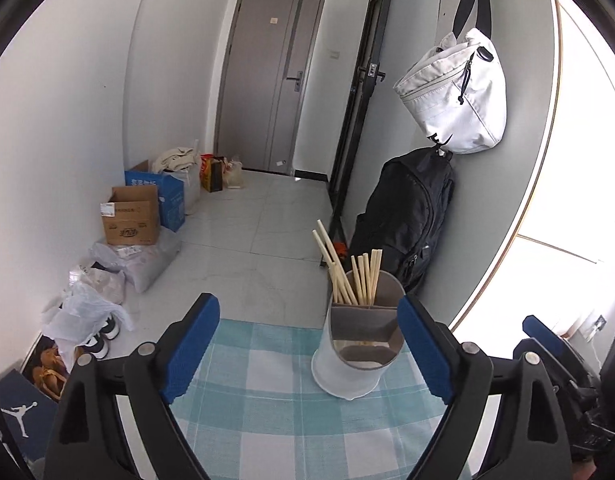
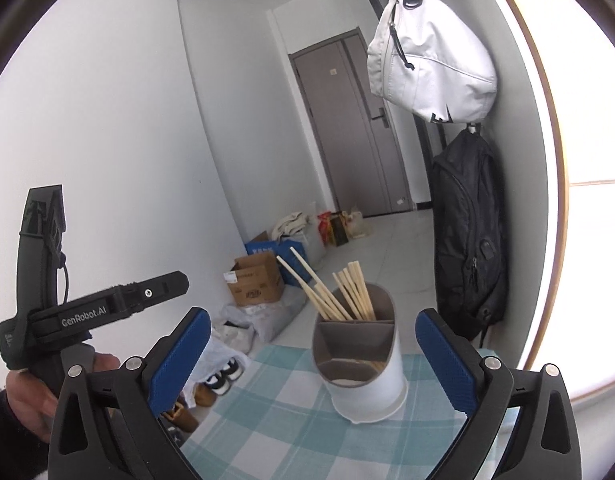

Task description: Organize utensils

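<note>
We judge the sorting nearly done: our left gripper [image 1: 307,344] and right gripper [image 2: 313,360] both stand wide apart, holding nothing. The white cylindrical divided utensil holder [image 2: 367,384] sits at twelve o'clock on the teal checked tablecloth [image 2: 275,432]. Pale wooden chopsticks [image 2: 347,292] fill its rear compartments; the front one looks nearly empty. Next, we seek remaining utensils.

A table under a teal-and-white checked tablecloth [image 1: 267,380] is carrying a white utensil holder [image 1: 353,364], seemingly standing upright.
</note>
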`<state>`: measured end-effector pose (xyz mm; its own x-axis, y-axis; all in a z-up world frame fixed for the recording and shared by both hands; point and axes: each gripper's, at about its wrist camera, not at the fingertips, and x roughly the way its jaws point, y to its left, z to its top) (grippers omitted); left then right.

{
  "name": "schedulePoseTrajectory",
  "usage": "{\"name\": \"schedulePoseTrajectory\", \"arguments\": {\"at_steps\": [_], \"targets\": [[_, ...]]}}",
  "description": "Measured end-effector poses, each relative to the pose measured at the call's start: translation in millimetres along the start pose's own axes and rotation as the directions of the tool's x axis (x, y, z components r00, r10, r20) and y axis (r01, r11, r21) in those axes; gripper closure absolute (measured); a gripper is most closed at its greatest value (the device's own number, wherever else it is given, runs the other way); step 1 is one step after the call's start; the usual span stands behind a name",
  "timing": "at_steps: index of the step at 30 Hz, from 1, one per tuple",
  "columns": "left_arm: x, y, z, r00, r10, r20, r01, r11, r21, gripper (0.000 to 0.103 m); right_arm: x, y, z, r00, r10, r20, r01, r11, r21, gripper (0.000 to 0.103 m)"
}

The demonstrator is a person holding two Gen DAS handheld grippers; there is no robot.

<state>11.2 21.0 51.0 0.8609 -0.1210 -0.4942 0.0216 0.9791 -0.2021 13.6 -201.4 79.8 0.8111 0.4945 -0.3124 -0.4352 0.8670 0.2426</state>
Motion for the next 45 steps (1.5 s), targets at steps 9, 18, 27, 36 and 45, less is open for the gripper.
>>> {"name": "schedulePoseTrajectory", "arguments": {"at_steps": [9, 18, 27, 36, 45], "targets": [[-21.0, -3.3, -17.9, 0.997, 0.046, 0.054, -0.047, 0.999, 0.013, 0.004, -18.1, 1.4, -11.8, 1.000, -0.019, 0.025, 0.019, 1.000, 0.014, 0.000], [-28.2, -8.2, -22.6, 0.995, 0.073, 0.067, -0.075, 0.997, 0.031, 0.004, -27.8, 2.0, -13.9, 0.999, -0.031, 0.037, 0.030, 0.999, 0.031, 0.000], [-29.4, -7.9, -25.1, 0.995, 0.076, 0.071, -0.078, 0.997, 0.028, 0.004, -26.8, 2.4, -14.3, 0.999, -0.029, 0.031, 0.028, 0.999, 0.030, 0.000], [-31.8, -11.2, -28.5, 0.996, 0.056, 0.076, -0.059, 0.998, 0.034, 0.004, -25.7, 2.7, -15.5, 0.999, -0.031, 0.027, 0.030, 0.999, 0.034, 0.000], [-31.4, -9.8, -29.7, 0.995, 0.058, 0.076, -0.059, 0.998, 0.021, 0.004, -26.1, 3.9, -16.0, 0.999, -0.030, 0.023, 0.029, 0.999, 0.030, 0.000]]}}
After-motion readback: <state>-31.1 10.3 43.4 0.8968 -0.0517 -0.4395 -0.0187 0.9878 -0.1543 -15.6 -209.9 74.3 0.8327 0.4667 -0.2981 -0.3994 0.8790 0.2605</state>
